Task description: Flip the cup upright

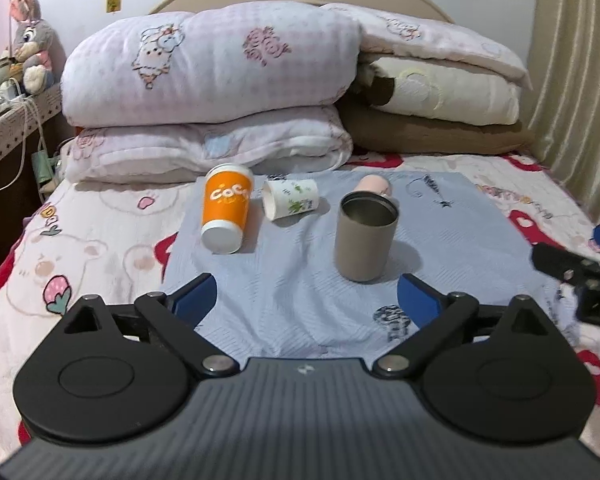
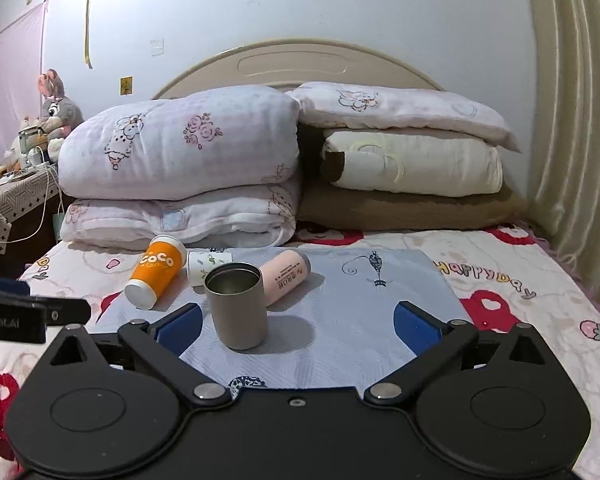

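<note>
A grey metal cup [image 1: 365, 237] stands upright with its mouth up on a light blue cloth [image 1: 300, 280]; it also shows in the right wrist view [image 2: 238, 306]. An orange "CoCo" cup [image 1: 226, 208] [image 2: 155, 276], a white leaf-print cup [image 1: 290, 199] [image 2: 208, 265] and a pink cup [image 1: 374, 185] [image 2: 285, 280] lie on their sides behind it. My left gripper [image 1: 306, 300] is open and empty, short of the cups. My right gripper [image 2: 298, 326] is open and empty, with the grey cup just ahead of its left finger.
Folded quilts and pillows [image 1: 208, 92] are stacked against the headboard behind the cups. A bedside table [image 1: 8, 120] with a plush rabbit and cables stands at the left. A curtain [image 1: 580, 60] hangs at the right. The right gripper's body [image 1: 580, 280] shows at the right edge.
</note>
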A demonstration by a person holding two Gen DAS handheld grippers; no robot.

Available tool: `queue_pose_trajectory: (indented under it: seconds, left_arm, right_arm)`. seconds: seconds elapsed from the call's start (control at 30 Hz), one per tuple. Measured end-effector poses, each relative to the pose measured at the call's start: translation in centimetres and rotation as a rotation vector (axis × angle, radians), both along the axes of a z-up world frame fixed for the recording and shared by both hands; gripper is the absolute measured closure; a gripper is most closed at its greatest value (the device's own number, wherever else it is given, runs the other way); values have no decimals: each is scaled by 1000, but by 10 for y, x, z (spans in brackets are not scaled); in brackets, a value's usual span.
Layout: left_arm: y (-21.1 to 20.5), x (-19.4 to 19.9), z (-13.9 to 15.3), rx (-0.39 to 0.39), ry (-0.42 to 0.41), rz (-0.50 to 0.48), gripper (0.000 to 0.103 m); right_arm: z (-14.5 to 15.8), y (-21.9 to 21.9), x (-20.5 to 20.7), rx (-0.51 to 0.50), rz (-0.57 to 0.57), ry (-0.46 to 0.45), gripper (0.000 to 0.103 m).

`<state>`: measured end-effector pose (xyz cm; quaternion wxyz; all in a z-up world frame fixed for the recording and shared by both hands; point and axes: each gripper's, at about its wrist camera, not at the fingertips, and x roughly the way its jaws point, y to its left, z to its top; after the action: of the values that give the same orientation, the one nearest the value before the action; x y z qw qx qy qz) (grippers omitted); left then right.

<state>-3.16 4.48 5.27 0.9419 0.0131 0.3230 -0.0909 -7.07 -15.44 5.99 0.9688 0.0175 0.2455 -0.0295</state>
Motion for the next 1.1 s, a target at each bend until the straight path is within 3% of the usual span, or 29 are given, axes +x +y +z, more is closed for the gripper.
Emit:
queue_pose_trajectory:
  seconds: [0.23, 1.1]
  left_arm:
    - [0, 1, -14, 17, 17, 28, 1]
    - [3, 7, -22, 62, 61, 124, 0]
  right_arm:
    - [-7, 3, 0, -27, -11, -3, 0]
    - [-16, 5, 3, -50, -30, 26, 0]
